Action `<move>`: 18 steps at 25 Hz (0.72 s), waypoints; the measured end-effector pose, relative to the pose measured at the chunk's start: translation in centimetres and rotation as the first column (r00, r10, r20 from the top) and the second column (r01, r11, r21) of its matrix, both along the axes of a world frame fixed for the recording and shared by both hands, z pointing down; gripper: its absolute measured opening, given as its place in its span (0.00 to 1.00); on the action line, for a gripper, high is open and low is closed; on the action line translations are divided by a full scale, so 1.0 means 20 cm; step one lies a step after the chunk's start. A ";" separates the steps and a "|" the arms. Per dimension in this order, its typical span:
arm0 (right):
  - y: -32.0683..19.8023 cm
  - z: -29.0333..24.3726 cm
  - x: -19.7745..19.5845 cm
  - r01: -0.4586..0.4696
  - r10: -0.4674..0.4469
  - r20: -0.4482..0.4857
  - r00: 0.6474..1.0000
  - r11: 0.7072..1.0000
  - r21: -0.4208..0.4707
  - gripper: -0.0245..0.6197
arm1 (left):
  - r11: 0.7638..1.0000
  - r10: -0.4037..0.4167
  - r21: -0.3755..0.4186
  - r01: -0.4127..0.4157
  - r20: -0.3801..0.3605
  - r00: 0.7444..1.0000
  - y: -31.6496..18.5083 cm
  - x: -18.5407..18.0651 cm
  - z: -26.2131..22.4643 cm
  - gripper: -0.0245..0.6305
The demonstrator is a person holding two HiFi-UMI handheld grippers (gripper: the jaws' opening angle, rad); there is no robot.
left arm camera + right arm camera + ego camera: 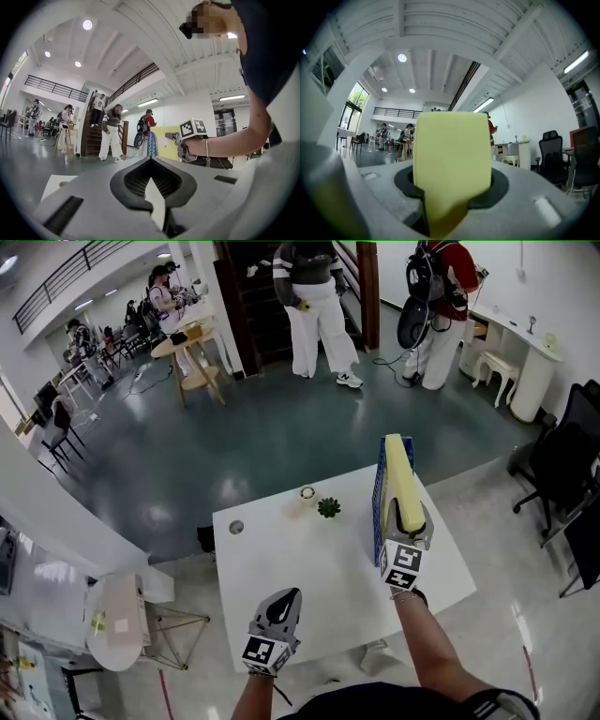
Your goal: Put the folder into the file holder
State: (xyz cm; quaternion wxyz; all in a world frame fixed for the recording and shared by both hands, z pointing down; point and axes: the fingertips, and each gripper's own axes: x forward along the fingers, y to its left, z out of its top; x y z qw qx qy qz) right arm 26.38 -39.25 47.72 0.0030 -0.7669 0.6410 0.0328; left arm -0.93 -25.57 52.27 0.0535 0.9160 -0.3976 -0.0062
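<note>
A yellow folder [401, 474] stands on edge over the right side of the white table [281, 563], with my right gripper [407, 523] shut on its near end. A blue file holder [380, 491] stands against the folder's left face; whether the folder is inside it I cannot tell. In the right gripper view the folder [452, 157] fills the space between the jaws of the right gripper [445, 206]. My left gripper [284, 601] is shut and empty above the table's near part. The left gripper view shows the left gripper [152, 183] with its jaws together, and beyond it the folder [165, 143] and the blue holder [151, 144].
A small green plant [328, 508], a little ring-shaped cup [307, 493] and a grey disc [236, 527] sit on the table's far half. Black office chairs [562, 474] stand to the right, a white chair [117, 620] to the left. People stand far across the floor.
</note>
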 end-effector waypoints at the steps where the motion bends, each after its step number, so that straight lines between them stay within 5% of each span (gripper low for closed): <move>1: -0.01 0.00 -0.02 0.016 -0.016 -0.004 1.000 1.000 -0.006 0.34 | 1.000 0.003 0.002 -0.003 -0.002 1.000 0.00 0.01 0.00 0.04; 5: 0.02 -0.01 -0.03 0.072 -0.072 0.034 0.997 0.997 -0.014 0.49 | 1.000 0.025 0.017 -0.025 -0.011 1.000 -0.02 0.08 -0.04 0.04; 10: 0.20 -0.11 -0.02 0.181 -0.182 0.102 0.978 0.983 0.020 0.53 | 0.998 0.061 0.037 -0.060 -0.021 0.998 -0.04 0.18 -0.07 0.04; 16: 0.50 -0.22 0.05 0.322 -0.326 0.149 0.933 0.945 0.054 0.50 | 0.997 0.065 0.054 -0.063 -0.035 0.997 -0.07 0.28 -0.13 0.04; 18: 0.58 -0.22 0.08 0.354 -0.357 0.130 0.925 0.934 0.042 0.37 | 0.997 0.057 0.063 -0.054 -0.044 0.997 -0.07 0.32 -0.16 0.04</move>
